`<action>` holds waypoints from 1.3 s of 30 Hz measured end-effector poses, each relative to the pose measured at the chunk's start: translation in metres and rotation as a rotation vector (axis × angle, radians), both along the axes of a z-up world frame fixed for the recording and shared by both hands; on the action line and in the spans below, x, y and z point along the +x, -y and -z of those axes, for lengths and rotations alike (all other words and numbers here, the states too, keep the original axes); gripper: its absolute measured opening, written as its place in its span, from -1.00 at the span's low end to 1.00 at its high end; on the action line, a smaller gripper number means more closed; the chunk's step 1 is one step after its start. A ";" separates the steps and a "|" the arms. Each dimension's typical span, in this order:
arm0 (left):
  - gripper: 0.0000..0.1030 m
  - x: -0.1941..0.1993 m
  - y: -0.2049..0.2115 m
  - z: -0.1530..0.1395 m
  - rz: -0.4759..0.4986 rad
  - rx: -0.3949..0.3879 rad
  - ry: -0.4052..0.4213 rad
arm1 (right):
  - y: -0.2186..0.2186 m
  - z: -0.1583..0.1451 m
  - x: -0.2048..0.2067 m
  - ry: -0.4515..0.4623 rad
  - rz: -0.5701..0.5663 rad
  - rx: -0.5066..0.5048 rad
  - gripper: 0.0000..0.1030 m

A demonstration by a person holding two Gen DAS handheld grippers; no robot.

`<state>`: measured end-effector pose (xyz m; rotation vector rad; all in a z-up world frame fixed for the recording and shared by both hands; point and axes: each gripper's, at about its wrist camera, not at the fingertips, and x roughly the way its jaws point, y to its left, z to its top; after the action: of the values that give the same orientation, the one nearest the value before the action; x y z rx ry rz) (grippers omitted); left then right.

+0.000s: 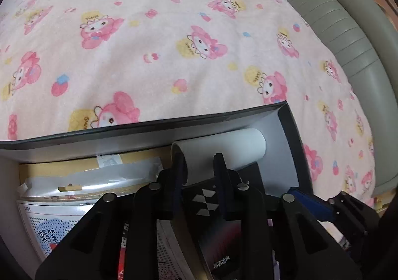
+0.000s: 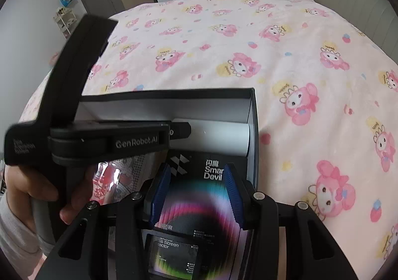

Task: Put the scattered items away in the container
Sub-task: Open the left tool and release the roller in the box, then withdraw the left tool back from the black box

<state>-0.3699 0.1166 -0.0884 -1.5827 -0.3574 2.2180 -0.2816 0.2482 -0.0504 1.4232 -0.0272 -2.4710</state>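
A black-walled box (image 2: pixel 251 116) sits on the bed (image 2: pixel 248 43), whose pink cartoon blanket shows no loose items in either view. Inside it, a white roll (image 2: pixel 223 135) lies along the far wall, long axis crosswise; a screen protector box (image 2: pixel 196 195) lies flat with its long axis running away from the camera, and a bagged bead kit (image 1: pixel 74 208) lies flat to the left. The right claw (image 2: pixel 196 195) hangs spread over the screen protector box, fingers either side, perhaps touching its edges; the view is too steep to tell. The left claw (image 1: pixel 199 173) is also spread, one finger against the roll's near end, probably to square it to the wall.
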 end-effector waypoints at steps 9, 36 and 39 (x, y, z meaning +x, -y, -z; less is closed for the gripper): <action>-0.38 0.060 0.029 -0.041 -0.100 -0.058 -0.125 | 0.005 -0.013 0.020 -0.053 0.036 0.031 -0.18; -0.14 0.275 0.079 -0.174 -0.214 -0.219 -0.502 | 0.049 -0.130 0.186 -0.295 0.085 -0.037 0.00; -0.08 0.296 0.083 -0.178 -0.240 -0.248 -0.526 | 0.057 -0.136 0.208 -0.319 0.085 -0.022 0.00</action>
<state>-0.0740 0.0335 0.0901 -1.0354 -0.1239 2.8431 -0.0741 0.1909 0.0854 1.0242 -0.0492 -2.7286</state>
